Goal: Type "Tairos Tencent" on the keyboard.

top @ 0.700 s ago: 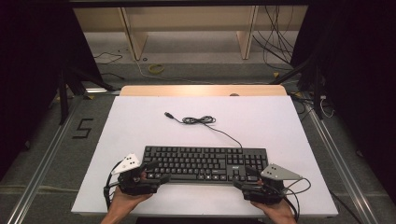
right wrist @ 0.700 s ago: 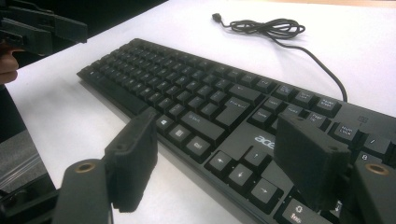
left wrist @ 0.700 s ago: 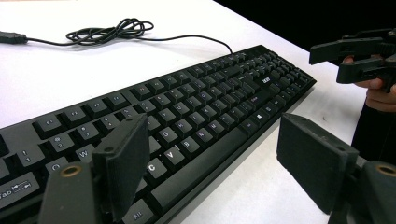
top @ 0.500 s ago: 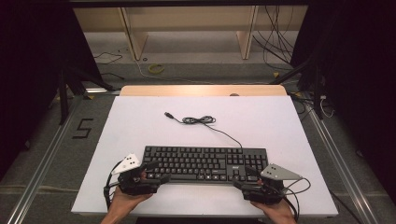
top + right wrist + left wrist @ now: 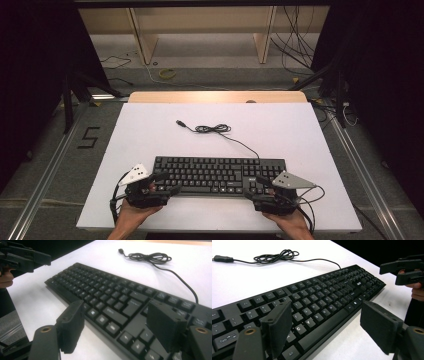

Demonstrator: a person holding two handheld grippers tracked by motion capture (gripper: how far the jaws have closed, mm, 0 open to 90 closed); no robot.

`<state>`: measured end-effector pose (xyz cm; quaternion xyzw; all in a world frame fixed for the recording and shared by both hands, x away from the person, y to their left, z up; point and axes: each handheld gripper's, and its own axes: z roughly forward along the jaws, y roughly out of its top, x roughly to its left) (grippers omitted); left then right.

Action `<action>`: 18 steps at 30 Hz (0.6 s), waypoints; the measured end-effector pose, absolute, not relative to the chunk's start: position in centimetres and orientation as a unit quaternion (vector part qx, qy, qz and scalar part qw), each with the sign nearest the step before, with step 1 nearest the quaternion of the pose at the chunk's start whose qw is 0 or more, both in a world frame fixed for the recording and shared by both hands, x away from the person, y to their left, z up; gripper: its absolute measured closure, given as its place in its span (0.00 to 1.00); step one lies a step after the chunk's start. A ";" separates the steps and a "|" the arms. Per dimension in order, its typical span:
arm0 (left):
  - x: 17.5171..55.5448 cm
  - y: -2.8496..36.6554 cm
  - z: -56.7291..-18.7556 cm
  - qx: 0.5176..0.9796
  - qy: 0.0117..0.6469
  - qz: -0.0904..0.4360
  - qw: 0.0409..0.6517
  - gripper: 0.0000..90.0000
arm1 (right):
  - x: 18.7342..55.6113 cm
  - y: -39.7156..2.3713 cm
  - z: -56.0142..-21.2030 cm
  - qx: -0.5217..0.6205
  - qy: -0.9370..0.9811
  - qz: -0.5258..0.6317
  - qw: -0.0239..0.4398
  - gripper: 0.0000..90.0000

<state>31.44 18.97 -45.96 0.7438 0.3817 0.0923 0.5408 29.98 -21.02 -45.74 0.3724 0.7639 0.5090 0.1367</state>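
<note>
- On the white bench (image 5: pixel 310 145), near its front edge, a black keyboard (image 5: pixel 220 173) lay flat, long side parallel to that edge.
- Keyboard's cable (image 5: pixel 240 142) ran from the back right toward the bench's middle, bunched in a loose coil (image 5: pixel 212 129), plug (image 5: pixel 181 123) lying free beyond it.
- Left gripper (image 5: pixel 162 184) sat at the keyboard's front left corner; its fingers (image 5: pixel 277 327) stood wide apart, one over the keys, the other over bare bench beside the front edge, gripping nothing.
- Right gripper (image 5: pixel 260 187) sat at the front right corner; its fingers (image 5: pixel 165 327) also stood wide apart, astride the keyboard's front edge, pads not pressing on it.
- Each hand (image 5: pixel 131 220) held its gripper from the near side.
</note>
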 end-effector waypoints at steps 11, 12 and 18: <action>31.8 19.7 -46.0 0.736 0.404 0.104 0.533 0.29 | 31.8 -18.4 -45.2 0.360 0.774 0.507 0.119 0.37; 31.8 19.7 -46.0 0.736 0.404 0.104 0.533 0.29 | 31.9 -18.1 -45.2 0.359 0.774 0.508 0.116 0.37; 32.0 20.1 -45.9 0.734 0.414 0.114 0.527 0.31 | 33.1 -16.4 -44.9 0.349 0.781 0.508 0.100 0.39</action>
